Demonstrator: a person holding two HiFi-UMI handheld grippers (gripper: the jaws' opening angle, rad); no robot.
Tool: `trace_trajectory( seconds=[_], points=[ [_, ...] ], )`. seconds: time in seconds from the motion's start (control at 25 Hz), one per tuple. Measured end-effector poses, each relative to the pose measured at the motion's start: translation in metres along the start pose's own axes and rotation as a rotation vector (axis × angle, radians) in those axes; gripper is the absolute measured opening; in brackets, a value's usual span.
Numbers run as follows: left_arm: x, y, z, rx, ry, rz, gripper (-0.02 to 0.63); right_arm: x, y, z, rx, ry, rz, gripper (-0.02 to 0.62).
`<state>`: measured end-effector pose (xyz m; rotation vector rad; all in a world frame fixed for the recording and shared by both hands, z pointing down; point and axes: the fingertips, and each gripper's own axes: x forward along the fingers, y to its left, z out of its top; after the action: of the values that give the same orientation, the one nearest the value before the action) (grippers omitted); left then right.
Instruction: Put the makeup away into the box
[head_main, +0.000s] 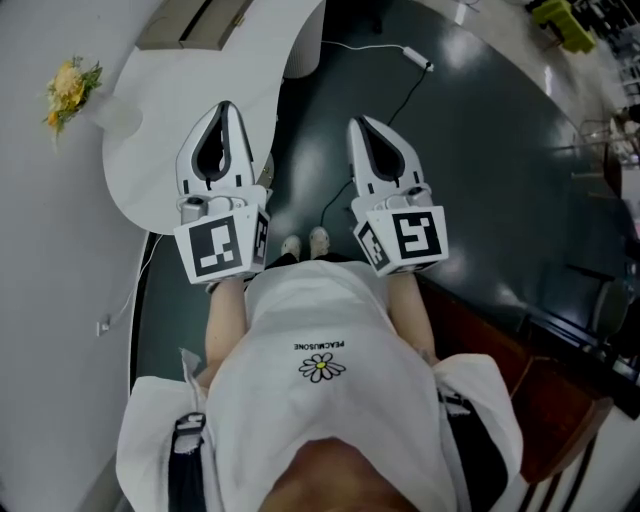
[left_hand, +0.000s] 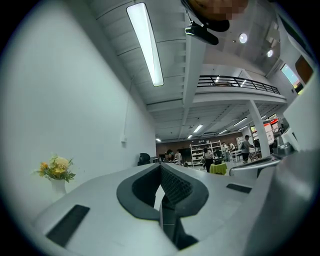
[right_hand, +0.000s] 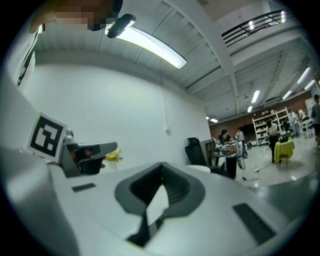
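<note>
Person's white shirt (head_main: 320, 350) fills the bottom of the head view. Both grippers are held out in front of it, the right one over dark floor (head_main: 480, 160). No makeup and no box show in any view, so the task doesn't look under way.

Risks, as a judgement:
- The white table (head_main: 150, 175) lies below and ahead of the left gripper (head_main: 222, 108). A careless swing could clip its rounded edge.
- The cable (head_main: 417, 56) trails across the floor ahead of the right gripper (head_main: 362, 125), back toward the shoes (head_main: 305, 243). It's a trip hazard on a step forward.
- The vase of flowers (head_main: 68, 92) stands well off to the left gripper's left. A wide reach could tip it.

Pose: hands side by side and apart, with both grippers pointing forward, roughly level. The left jaws are together with nothing between them. The right jaws are likewise closed and empty.
</note>
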<state>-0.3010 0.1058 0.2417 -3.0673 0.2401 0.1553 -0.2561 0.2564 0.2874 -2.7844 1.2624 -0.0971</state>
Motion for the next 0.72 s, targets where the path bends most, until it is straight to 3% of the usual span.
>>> trace_trajectory(
  seconds=[0.32, 0.52, 0.72],
  points=[
    [0.014, -0.012, -0.007, -0.02, -0.018, 0.022, 0.019, -0.007, -0.033, -0.008, 0.012, -0.008, -0.019, 0.029],
    [0.035, -0.012, -0.005, -0.034, -0.033, 0.019, 0.02, -0.002, -0.041, -0.006, -0.04, -0.003, -0.025, 0.029],
    [0.064, -0.017, -0.006, 0.028, -0.039, -0.003, 0.018, 0.001, -0.064, -0.005, -0.06, -0.007, -0.067, 0.029]
  ],
)
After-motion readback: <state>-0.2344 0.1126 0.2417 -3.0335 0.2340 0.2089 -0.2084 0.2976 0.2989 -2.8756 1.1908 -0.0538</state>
